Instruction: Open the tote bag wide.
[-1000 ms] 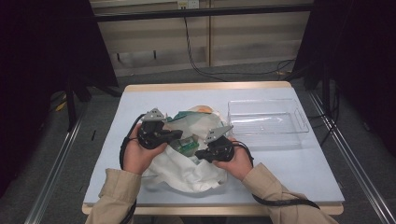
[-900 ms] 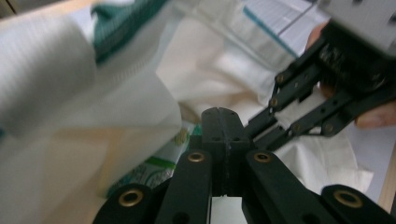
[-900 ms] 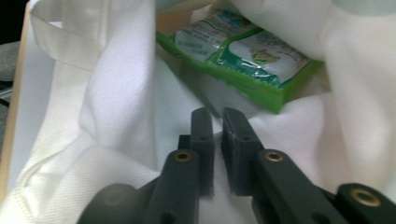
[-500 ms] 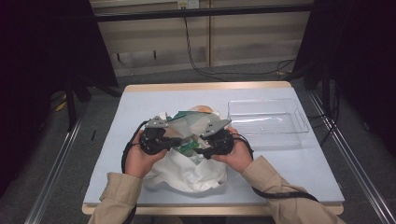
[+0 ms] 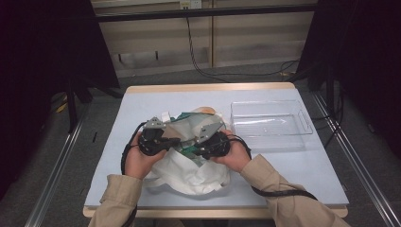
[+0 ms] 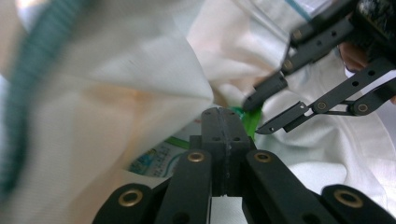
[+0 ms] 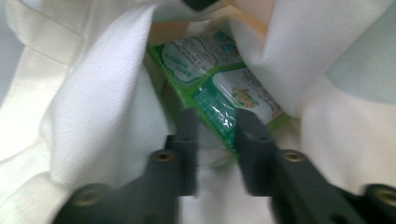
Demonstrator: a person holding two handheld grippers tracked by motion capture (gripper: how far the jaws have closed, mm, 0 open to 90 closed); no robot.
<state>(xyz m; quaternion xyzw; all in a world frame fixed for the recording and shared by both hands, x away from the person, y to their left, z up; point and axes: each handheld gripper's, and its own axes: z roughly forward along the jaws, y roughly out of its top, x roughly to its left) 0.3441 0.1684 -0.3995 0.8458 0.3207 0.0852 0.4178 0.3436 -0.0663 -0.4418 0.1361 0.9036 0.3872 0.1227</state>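
**Two hand-held grippers at the mouth of a white cloth bag**

In the high view, a soft white cloth bag point(image 5: 189, 165) lies on the pale blue worktop point(image 5: 142, 104), in front of the person. The left hand-held gripper point(image 5: 174, 140) and the right hand-held gripper point(image 5: 195, 150) meet above the bag's opening, very near each other. A clear plastic tray point(image 5: 270, 124) stands to the right of the bag and seems empty; probably it waits for what comes out of the bag.

In the left gripper view, the left hand-held gripper point(image 6: 225, 122) has its jaws pressed together. It sits against a fold of the bag point(image 6: 116, 93), but I cannot tell whether cloth is pinched between them. I think its role is to keep the mouth of the bag open. The right hand-held gripper point(image 6: 252, 116) shows beyond it, with its jaws apart.

In the right gripper view, the right hand-held gripper point(image 7: 217, 126) is partly open and holds nothing. Its jaws stand on both sides of a green and white printed plastic packet point(image 7: 219, 88), which lies inside the bag between the folds. It looks ready to close on the packet's near edge.
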